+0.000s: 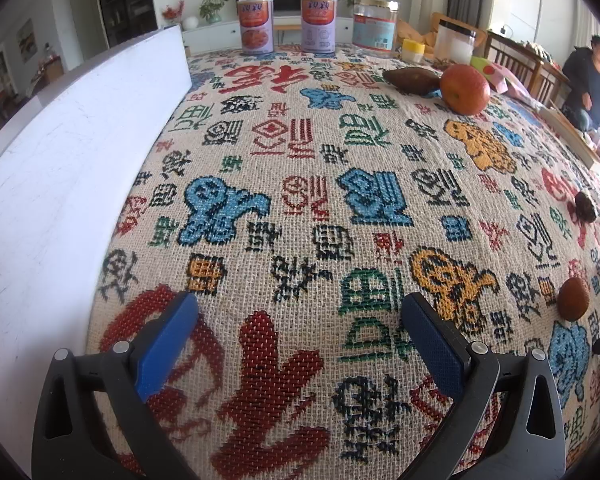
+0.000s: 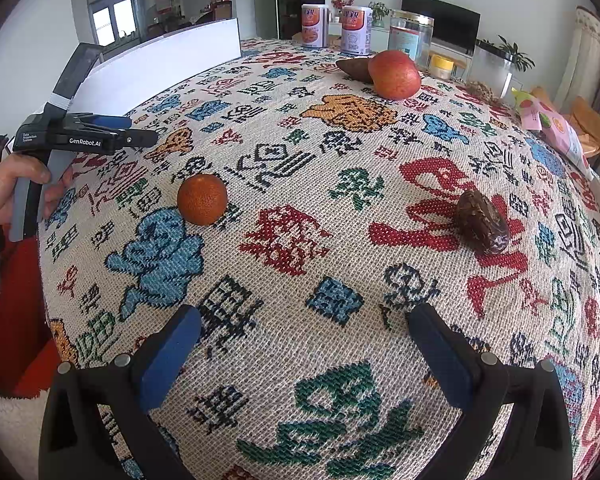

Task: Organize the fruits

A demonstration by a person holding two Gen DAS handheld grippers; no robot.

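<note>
A: Left wrist view first. Left gripper [image 1: 300, 308] has its blue pads spread wide, nothing between them, low over the woven tablecloth [image 1: 300, 208] printed with coloured characters.

B: Fruit?

A: Big orange-red fruit [image 1: 465, 89] at far right, touching a brown sweet potato [image 1: 410, 79] whose long axis runs left-right. Small mandarin [image 1: 573, 298] near the right edge, dark brown fruit [image 1: 585, 207] beyond it, too warped there to name it.

B: Labels?

A: Two cans [image 1: 256, 26] with orange and lilac labels at the far edge; print too small to read. Glass jar [image 1: 375, 26] with a gold lid beside them. White board [image 1: 80, 152] stands along the left. Seated person [image 1: 594, 84] at far right.

B: Right wrist view?

A: Right gripper [image 2: 304, 320] also wide open and empty. Mandarin [image 2: 202, 199] is left of centre, dark fruit [image 2: 483, 222] at right, long axis slanting from upper left to lower right, the two well apart. Orange-red fruit [image 2: 395, 75] and sweet potato [image 2: 354, 69] sit further back, touching.

B: Anything only here?

A: Yes, the left gripper [image 2: 140, 130] from the side, "GenRobot.AI" readable on its black body, a hand [image 2: 16, 190] around its grey handle. Cans [image 2: 315, 26] and board [image 2: 172, 60] show again. Pink printed packet [image 2: 548, 124] at right.
</note>
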